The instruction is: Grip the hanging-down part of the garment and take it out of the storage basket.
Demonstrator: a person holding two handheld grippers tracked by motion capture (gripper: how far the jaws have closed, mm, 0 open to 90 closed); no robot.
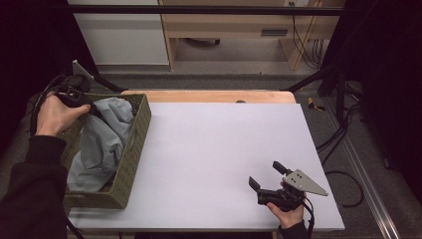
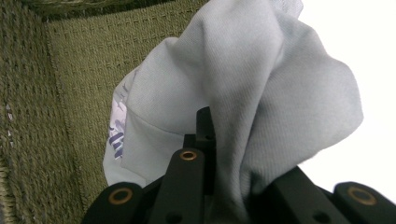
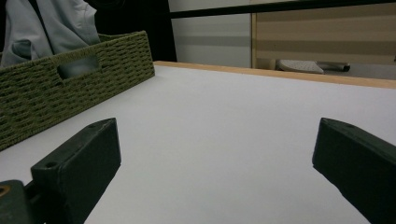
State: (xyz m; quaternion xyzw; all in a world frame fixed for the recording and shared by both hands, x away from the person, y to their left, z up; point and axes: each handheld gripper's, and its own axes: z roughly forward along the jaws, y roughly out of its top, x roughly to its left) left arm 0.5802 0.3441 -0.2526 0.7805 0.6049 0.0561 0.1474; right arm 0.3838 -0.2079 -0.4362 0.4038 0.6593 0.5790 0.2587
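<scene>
The left gripper (image 1: 88, 107) reaches into the far end of the basket (image 1: 141, 122), and its jaws are pressed together on a fold of the cloth (image 1: 102, 142). In the left gripper view the grey fabric (image 2: 261, 93) bunches up between and around the black jaws, rising ahead of them and draping over to their right, with a printed patch showing on the cloth to the jaws' left. Beyond and to the left of that gripper stands the basket's woven olive wall (image 2: 70, 70). The rest of the cloth lies in the basket below and behind the gripper, toward the person, spilling along the inner side.

The right gripper (image 1: 266, 177) lies low over the table (image 1: 214, 144), well apart from the basket, held by a hand (image 1: 286, 215) at the near edge. Its jaws are spread wide with nothing between them; in the right gripper view bare white tabletop (image 3: 224, 130) stretches ahead of them. The basket (image 3: 60, 93) sits ahead and to that gripper's left, with the cloth (image 3: 51, 23) rising above its rim.
</scene>
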